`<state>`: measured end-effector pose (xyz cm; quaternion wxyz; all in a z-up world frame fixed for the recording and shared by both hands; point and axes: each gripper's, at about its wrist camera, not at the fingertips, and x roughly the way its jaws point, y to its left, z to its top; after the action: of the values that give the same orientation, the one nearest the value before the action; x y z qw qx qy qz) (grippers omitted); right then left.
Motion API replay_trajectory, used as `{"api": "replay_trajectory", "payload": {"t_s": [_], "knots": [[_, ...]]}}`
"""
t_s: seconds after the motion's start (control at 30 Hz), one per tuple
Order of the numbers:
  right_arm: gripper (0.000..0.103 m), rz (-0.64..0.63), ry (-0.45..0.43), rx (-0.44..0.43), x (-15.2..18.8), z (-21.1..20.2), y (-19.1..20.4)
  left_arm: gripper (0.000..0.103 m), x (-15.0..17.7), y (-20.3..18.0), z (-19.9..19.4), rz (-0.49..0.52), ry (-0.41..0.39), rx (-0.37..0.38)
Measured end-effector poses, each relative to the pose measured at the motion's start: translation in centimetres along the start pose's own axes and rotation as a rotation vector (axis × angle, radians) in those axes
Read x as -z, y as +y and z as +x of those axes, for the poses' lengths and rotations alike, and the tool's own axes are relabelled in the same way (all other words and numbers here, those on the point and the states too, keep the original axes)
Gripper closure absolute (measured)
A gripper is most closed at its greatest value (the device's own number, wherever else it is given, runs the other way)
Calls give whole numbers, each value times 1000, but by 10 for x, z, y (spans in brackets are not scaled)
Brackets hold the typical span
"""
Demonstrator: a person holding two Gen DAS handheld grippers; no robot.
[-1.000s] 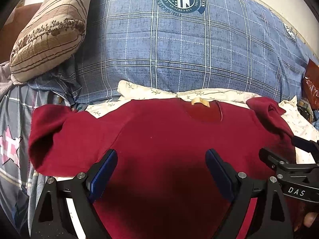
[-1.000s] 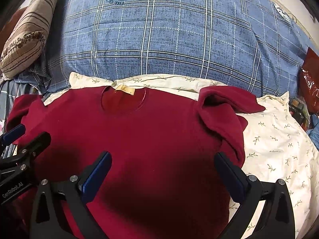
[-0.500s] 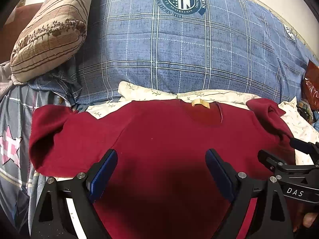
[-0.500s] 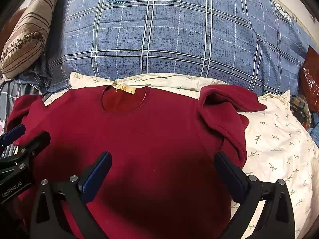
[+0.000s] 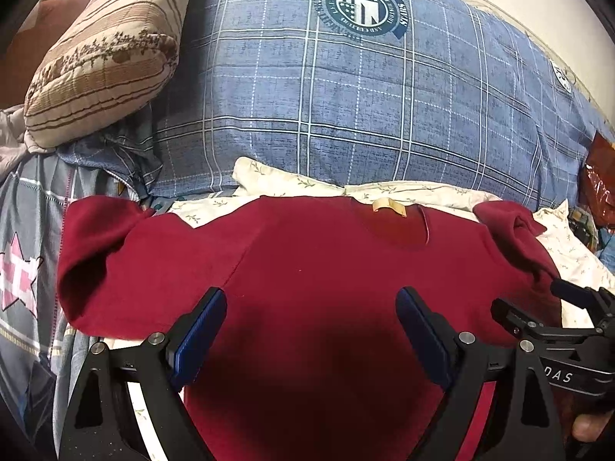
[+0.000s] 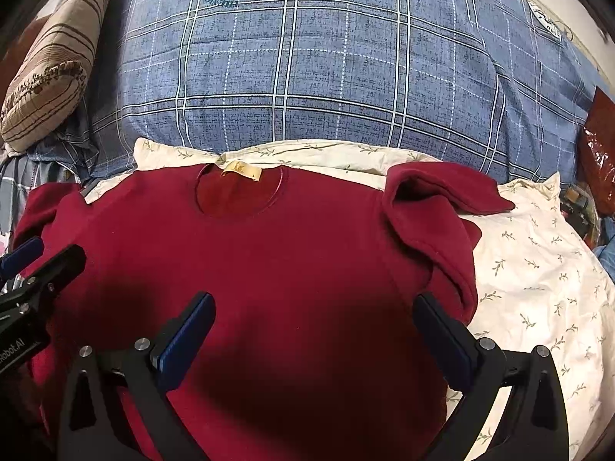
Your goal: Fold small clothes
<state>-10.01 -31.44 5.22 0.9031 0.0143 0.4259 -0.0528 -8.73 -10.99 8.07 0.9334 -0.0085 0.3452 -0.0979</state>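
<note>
Nothing moved, both grippers open, red shirt flat

Blue plaid duvet (crest-printed), striped beige pillow, floral cream sheet

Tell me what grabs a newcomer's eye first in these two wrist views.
The dark red t-shirt spread flat front and centre on the cream leaf-print sheet, its right sleeve crumpled back on itself. Behind it bulks a blue plaid duvet with a round crest. The left gripper and right gripper hang open over the shirt.
</note>
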Motion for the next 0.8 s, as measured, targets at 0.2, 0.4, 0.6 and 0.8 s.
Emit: {"api": "replay_trajectory", "payload": {"t_s": [0.2, 0.4, 0.6, 0.8], "knots": [[0, -6, 2, -9, -1, 1, 4, 13, -3, 18, -7, -50, 9, -6], [0, -29, 14, -49, -3, 3, 16, 14, -7, 62, -13, -176, 17, -60], [1, -42, 30, -101, -3, 6, 32, 14, -14, 123, -12, -319, 34, -228], [0, -45, 24, -129, -8, 6, 40, 15, -23, 160, 12, -309, 108, -416]]}}
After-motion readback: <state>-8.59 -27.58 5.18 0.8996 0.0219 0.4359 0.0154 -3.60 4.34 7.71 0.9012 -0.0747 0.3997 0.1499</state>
